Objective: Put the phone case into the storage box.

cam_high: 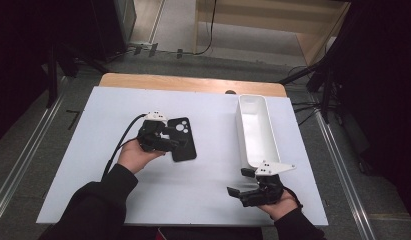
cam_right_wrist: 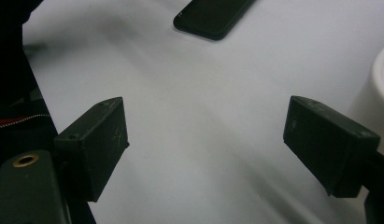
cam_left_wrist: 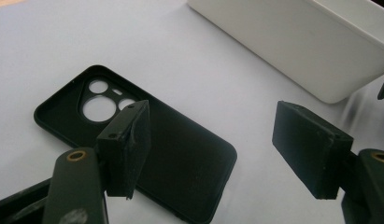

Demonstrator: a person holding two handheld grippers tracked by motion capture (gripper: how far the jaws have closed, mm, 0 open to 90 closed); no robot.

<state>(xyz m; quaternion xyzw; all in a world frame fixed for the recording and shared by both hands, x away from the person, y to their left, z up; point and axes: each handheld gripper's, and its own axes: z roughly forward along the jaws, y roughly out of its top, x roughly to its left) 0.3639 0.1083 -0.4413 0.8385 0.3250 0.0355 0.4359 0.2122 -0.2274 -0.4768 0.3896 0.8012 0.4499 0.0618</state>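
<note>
The left gripper (cam_high: 169, 141) hovered right over the black phone case (cam_high: 183, 139), which lay flat on the white table (cam_high: 93, 165), a little left of centre, inside face up and camera cut-outs at the far end. Its long axis ran roughly away from the person, leaning slightly so the near end sat further right. In the left gripper view the fingers (cam_left_wrist: 129, 144) stood wide apart and held nothing. One pad hung above the case (cam_left_wrist: 180, 163) near the cut-outs, while the other pad was off past the case's long edge, above bare table. So the case lay below and partly between them, with the opening set across its width, not its length. That crosswise fit is what a grasp would seem to depend on, and the left hand (cam_high: 135, 157) was clearly the nearer one. Its forearm came in from the bottom left, and the gripper pointed right, towards the case.

Further right stood the white bin (cam_high: 258, 131), long and narrow, lengthwise away from the person and well apart from the case.

The right gripper (cam_high: 238, 183) waited near the table's front edge, just short of the bin's near end, and pointed left. Its fingers (cam_right_wrist: 94, 144) were spread open on nothing, with bare table between them and the case (cam_right_wrist: 213, 16) far off at the top of the right gripper view.
</note>
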